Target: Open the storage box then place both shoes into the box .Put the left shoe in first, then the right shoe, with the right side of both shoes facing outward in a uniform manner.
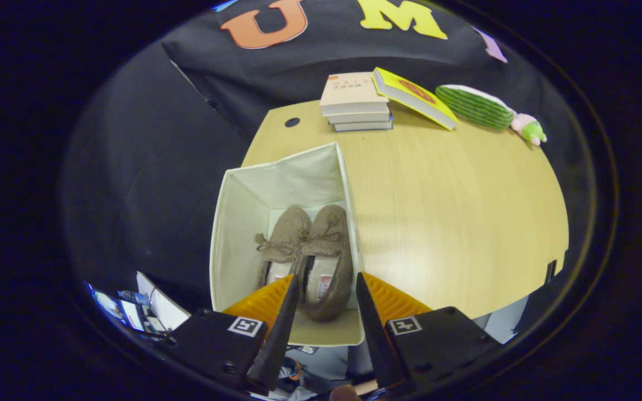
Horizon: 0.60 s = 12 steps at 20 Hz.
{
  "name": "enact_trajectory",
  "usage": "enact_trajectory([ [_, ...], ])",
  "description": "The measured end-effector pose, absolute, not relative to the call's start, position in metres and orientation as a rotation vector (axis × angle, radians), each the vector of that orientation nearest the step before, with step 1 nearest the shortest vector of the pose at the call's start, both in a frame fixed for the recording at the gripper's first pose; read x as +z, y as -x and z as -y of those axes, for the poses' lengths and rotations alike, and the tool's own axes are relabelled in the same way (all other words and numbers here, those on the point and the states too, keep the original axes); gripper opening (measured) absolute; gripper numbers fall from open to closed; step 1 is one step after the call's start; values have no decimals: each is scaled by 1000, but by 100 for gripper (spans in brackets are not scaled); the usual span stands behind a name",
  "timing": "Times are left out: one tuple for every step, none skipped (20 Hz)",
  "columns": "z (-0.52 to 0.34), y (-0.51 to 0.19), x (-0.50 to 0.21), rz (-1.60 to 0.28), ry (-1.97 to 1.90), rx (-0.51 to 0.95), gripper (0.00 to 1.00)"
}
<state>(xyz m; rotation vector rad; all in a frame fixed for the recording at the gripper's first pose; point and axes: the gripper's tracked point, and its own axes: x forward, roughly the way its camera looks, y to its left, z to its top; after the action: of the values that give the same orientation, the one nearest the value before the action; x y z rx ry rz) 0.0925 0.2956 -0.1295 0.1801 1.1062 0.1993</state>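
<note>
I have the gripper (327, 295) above the open box (243, 223), fingers spread, holding nothing. Both shoes (310, 250) lie side by side inside on the box floor, toes away from me, so placement looks finished on the counter (455, 223).

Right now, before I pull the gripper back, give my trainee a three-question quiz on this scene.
1. True or false: both brown fuzzy slippers lie inside the open cream fabric storage box.
2. The gripper fingers are: A) shut on a slipper, B) open above the box, C) shut on a book.
3. What leans on the stack of three books?

Key: 1 true. 2 B. 3 the yellow-covered book, beside the green striped plush toy on the wooden table.
</note>
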Motion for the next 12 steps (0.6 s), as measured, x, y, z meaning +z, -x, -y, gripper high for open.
enact_trajectory([
  [-287,-96,-119,-1057,-146,199,70],
  [-278,-100,-107,-1002,-124,190,73],
  [-268,-104,-94,-937,-116,183,73],
  [-259,-107,-80,-870,-118,182,73],
  [-250,-107,-65,-796,-128,183,73],
  [-239,-107,-51,-723,-134,180,73],
  [-225,-106,-39,-659,-133,171,73],
  [-212,-104,-28,-595,-141,163,73],
  [-199,-101,-15,-528,-145,155,74],
  [-185,-100,-8,-467,-140,141,74],
  [-174,-97,2,-400,-127,141,78],
  [-162,-93,12,-320,-119,133,78],
])
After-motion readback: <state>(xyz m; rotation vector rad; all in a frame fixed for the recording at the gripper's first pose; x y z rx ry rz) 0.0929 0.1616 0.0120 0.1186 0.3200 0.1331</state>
